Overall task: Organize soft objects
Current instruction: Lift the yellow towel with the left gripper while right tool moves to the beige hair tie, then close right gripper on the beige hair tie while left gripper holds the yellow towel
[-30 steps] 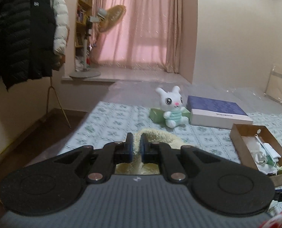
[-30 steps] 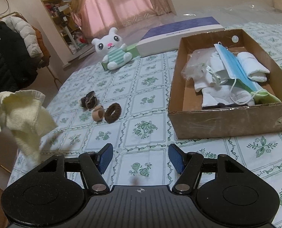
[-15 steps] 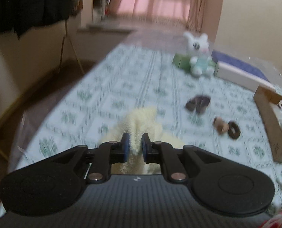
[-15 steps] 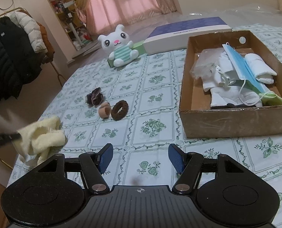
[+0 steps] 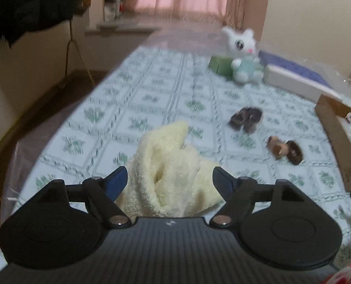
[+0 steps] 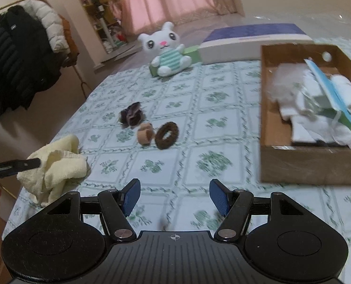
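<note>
A crumpled pale yellow towel (image 5: 170, 165) lies on the patterned bedspread (image 5: 151, 90) between the spread fingers of my left gripper (image 5: 170, 179). The jaws are opening and the pads no longer press the cloth. In the right wrist view the same towel (image 6: 57, 163) rests at the left edge of the bed, with a left finger (image 6: 14, 165) beside it. My right gripper (image 6: 175, 195) hovers open over bare bedspread, holding nothing. A dark scrunchie (image 6: 131, 117), a beige hair band (image 6: 145, 136) and a brown hair ring (image 6: 167, 135) lie mid-bed. A cardboard box (image 6: 310, 163) at the right holds cloths and a face mask.
A white plush bunny (image 6: 168, 49) sits against a green box (image 6: 189, 55) at the far end, next to a flat blue-and-white box (image 6: 255, 40). Jackets (image 6: 17, 54) hang on a rack left of the bed. The bed's left edge drops to the floor (image 5: 40, 108).
My left gripper came down with the towel from mid-air to the bedspread, then its jaws spread and let the towel go. The right gripper drifted slightly and stayed open.
</note>
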### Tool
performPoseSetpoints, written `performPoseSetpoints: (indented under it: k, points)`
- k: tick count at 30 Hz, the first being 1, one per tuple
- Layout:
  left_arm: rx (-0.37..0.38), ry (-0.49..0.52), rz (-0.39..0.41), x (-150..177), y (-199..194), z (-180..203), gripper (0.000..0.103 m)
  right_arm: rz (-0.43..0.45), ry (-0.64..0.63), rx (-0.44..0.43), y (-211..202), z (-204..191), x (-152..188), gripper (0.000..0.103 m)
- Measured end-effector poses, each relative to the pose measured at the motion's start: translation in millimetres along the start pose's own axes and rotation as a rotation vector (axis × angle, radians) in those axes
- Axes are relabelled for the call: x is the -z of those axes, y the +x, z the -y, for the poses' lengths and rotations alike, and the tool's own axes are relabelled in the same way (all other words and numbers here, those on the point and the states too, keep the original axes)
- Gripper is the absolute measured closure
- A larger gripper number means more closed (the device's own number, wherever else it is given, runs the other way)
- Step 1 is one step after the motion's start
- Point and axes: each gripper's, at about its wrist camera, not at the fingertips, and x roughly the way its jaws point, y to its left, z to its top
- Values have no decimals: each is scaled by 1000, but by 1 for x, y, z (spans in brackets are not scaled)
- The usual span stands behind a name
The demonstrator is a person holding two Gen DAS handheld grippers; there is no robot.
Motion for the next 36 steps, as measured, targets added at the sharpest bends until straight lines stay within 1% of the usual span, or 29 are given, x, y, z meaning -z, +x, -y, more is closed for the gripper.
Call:
performPoseSetpoints:
  k: [2,4,7,9,10,11,12,15,20,23,25,26,27,29,34,36]
  points:
    - [-17,-5,-16,3,13,-4,27,2,-16,-6,7,-5,-3,38]
    - [-17,-17,-30,5,23,-8,31,1,-27,-10,15,-8,-7,38]
    - [9,-42,-43,9,34,-13,42,4,-46,-12,26,-12,-12,38]
    - [13,-37,-38,11,37,-12,64,8,-61,-7,34,-14,-17,38]
    - [14,-32,-33,12,39,-11,70,11,-74,-1,39,-15,-19,38]
    - [15,-30,-29,12,39,-11,80,15,-87,2,43,-16,-21,38]
    - [10,-29,-23,11,39,-10,81,19,-100,5,48,-17,-23,38]
    - [-7,-32,5,5,38,-9,84,21,-138,16,63,-20,-31,38]
    - [-46,-3,76,-14,33,-5,85,37,-183,-6,86,-33,-41,38]
    - [-53,13,94,-25,36,-2,85,44,-209,-18,102,-45,-45,39]
    - [-62,28,103,-29,39,2,85,45,-233,-12,113,-52,-46,50]
    - [-63,34,106,-31,41,3,85,43,-247,-9,118,-56,-46,58]
    - [-61,37,106,-32,42,4,85,35,-256,-10,123,-58,-46,62]
    - [-56,39,106,-34,46,6,85,15,-259,2,134,-61,-45,65]
    - [-52,50,105,-32,52,11,85,2,-253,8,149,-62,-43,71]
    - [-49,50,104,-32,53,11,85,-1,-253,13,153,-62,-42,77]
